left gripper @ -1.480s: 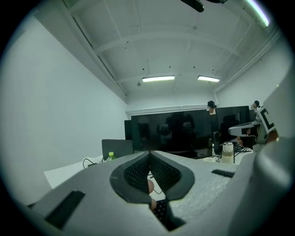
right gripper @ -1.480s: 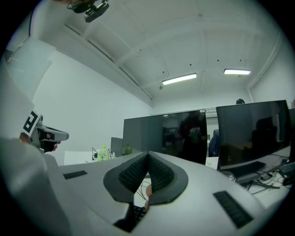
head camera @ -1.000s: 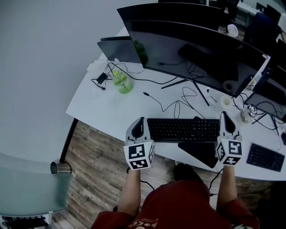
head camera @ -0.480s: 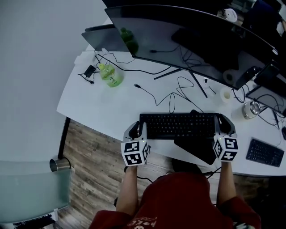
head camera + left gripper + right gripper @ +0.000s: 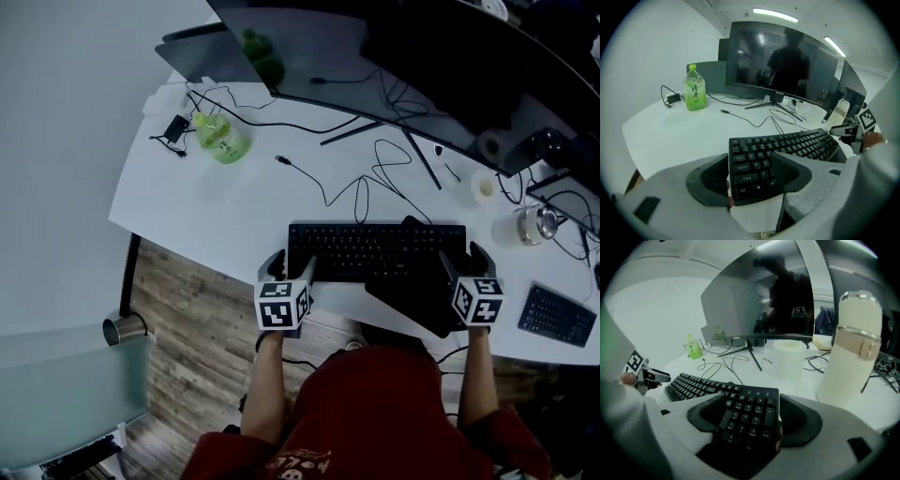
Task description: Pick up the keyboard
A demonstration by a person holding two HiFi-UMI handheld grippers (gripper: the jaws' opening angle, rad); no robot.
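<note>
black keyboard, flat on white desk

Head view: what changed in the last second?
The left gripper and right gripper came down to the two ends of the keyboard. Their jaws have just been opening, and each pair now straddles an end without pressing on it. Nothing has been taken hold of yet. The keyboard lies where it was on the table; the bottle and monitor are unmoved.
</note>
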